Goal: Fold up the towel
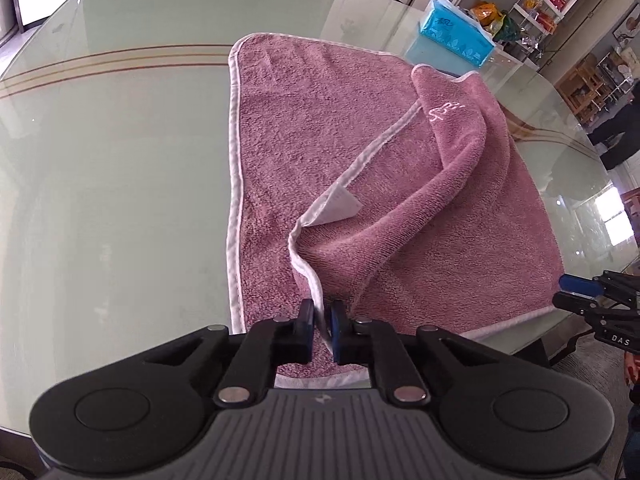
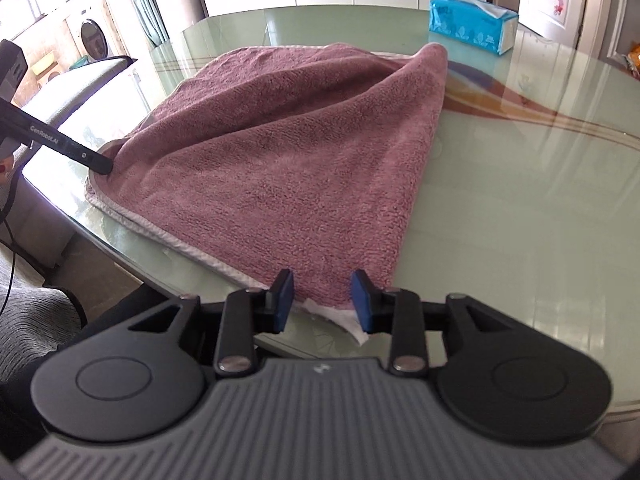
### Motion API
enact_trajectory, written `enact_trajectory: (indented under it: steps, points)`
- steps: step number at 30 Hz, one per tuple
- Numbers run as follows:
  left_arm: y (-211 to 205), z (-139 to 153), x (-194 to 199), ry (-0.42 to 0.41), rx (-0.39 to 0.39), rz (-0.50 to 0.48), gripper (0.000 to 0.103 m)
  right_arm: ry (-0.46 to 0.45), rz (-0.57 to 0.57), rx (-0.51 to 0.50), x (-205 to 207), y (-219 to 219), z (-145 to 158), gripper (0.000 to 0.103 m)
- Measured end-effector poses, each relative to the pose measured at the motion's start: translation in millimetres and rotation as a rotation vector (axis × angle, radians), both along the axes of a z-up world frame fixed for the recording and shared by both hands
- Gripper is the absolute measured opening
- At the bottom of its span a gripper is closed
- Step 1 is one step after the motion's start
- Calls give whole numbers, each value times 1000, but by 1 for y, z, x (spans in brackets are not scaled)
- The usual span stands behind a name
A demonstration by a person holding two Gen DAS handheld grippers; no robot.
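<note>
Pink towel (image 1: pixel 320 152) lies half-folded on glass bench (image 1: pixel 120 160), one corner already pulled over toward near edge. Left gripper (image 1: pixel 322 322) clamped on white hem to carry the fold; right gripper (image 2: pixel 322 300) pads apart, straddling towel's near corner, not pinching yet, likely lining up for its own grab

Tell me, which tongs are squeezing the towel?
The left tongs: they pinch the pink towel's white edge. The right tongs stand open around a corner.
</note>
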State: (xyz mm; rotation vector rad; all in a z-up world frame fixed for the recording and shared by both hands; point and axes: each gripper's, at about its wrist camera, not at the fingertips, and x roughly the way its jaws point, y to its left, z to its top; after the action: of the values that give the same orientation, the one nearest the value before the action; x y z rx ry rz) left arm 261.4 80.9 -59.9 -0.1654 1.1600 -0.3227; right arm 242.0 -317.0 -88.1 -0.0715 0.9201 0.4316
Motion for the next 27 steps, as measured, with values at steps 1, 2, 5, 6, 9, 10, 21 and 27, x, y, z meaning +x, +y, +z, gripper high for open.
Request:
enact_trajectory:
  steps: [1,2,5,6,9,10,21,27]
  points:
    - [-1,0,0,-3,-1,3,10,0,0,0,0,0,0,34]
    - [-2,1,1,-8,-2,12,5,1,0,-1,0,0,0,34]
    - [-2,0,1,-5,4,35,2,2,-2,0,-1,0,0,34]
    - [-1,0,1,-4,9,41,2,2,-3,1,-1,0,0,34]
    - [3,7,-9,-33,20,56,2,4,-5,5,-1,-2,0,34]
    - [5,10,-14,-48,18,63,2,5,-5,5,-1,-2,1,34]
    - [15,3,-30,-57,6,136,2,56,38,4,6,2,6,35]
    - [7,-2,-25,-64,37,113,3,-25,87,77,36,11,49,35]
